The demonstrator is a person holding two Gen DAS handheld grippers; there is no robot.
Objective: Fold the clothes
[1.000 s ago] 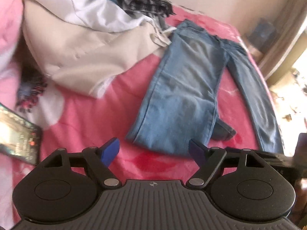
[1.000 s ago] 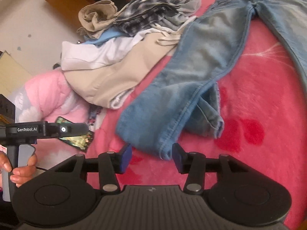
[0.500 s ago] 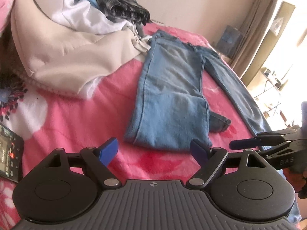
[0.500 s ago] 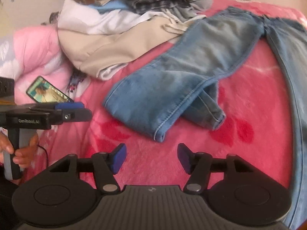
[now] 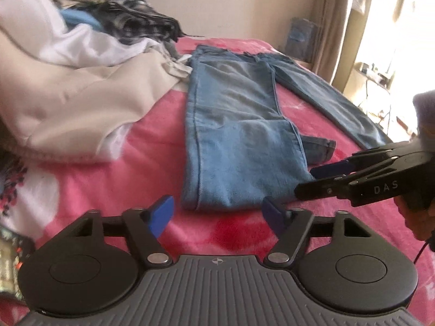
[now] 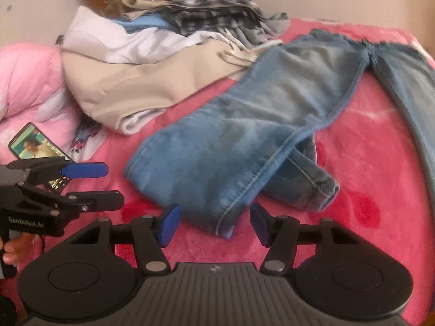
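Pink bedding [image 5: 152, 146] on a bed is seen beneath everything in the left wrist view, with a pale wall and a bright window behind. A pair of blue jeans [image 5: 236, 135] is laid flat on it, one leg folded back over itself so that its fold edge lies nearest the camera, the other leg stretched away to the right. A heap of unfolded clothes [image 5: 81, 81] is piled just left of the jeans, touching the waistband. The left gripper [image 5: 217, 212] is held just short of the fold edge; its jaws are closing, with no cloth between them. The right gripper [image 5: 323, 179] is seen entering from the right, beside the fold's corner, unclenched.

From the right wrist view, the same jeans [image 6: 244, 135] are seen across the pink bedding [image 6: 353, 168], the heap of clothes [image 6: 152, 62] behind them. The right gripper [image 6: 214, 222] is set astride the corner of the fold, jaws closing but pads not pressed on the denim. The left gripper [image 6: 95, 184] is seen at the left, held by a hand [image 6: 13, 247], above a lit phone [image 6: 35, 146].
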